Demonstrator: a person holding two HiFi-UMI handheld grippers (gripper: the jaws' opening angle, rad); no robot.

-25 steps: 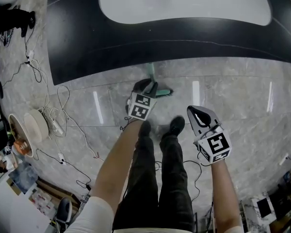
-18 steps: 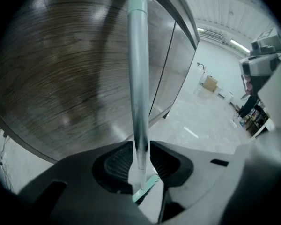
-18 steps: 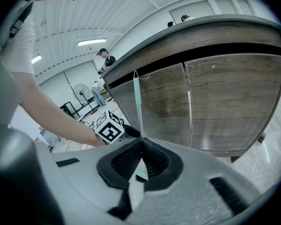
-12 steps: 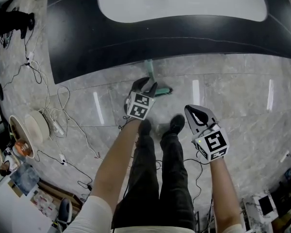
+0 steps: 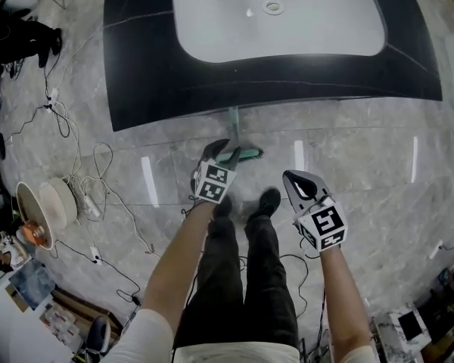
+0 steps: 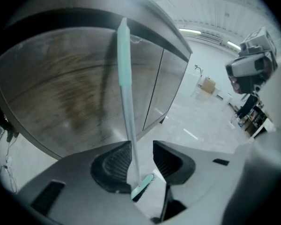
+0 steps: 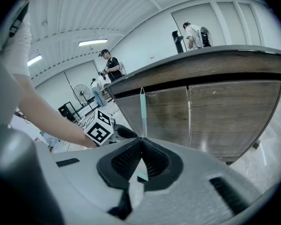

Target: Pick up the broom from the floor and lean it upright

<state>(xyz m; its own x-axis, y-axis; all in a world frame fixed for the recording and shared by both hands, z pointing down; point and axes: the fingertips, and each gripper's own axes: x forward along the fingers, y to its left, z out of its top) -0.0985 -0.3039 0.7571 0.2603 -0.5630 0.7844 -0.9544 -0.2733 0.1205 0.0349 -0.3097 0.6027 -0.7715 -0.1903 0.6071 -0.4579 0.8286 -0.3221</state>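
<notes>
**Release of the broom at the desk.** Compared with the head views of the preceding second, the left claw (image 5: 227,151) has drawn up and back a little from the broom (image 5: 234,127). Its jaws have just been opening and now stand wide apart. In the left gripper view the handle (image 6: 126,93) still runs up between the two pads. It lies close by the left-hand one, with a clear gap to the other, so it is no longer clamped. The right claw (image 5: 296,181) has also lifted slightly. Its jaws meet at the tips (image 7: 141,142) and hold nothing.

Judged from this, the placing step is finished or all but finished. The broom stands on its own, and what remains is to take the left claw clear of the handle without knocking it.

**The broom.** It has a thin stick, pale grey along its lower length and sheathed in teal toward the top. The narrow teal head, with dark bristles, rests on the marbled floor (image 5: 363,165) just ahead of the person's shoes (image 5: 268,200). The stick stands nearly upright with a slight tilt. Its upper end lies against the overhanging dark rim of the desk (image 5: 151,89), in front of the wood-grain cupboard doors (image 6: 61,93). In the right gripper view the handle (image 7: 143,109) shows as a slim teal line against those doors.
</notes>
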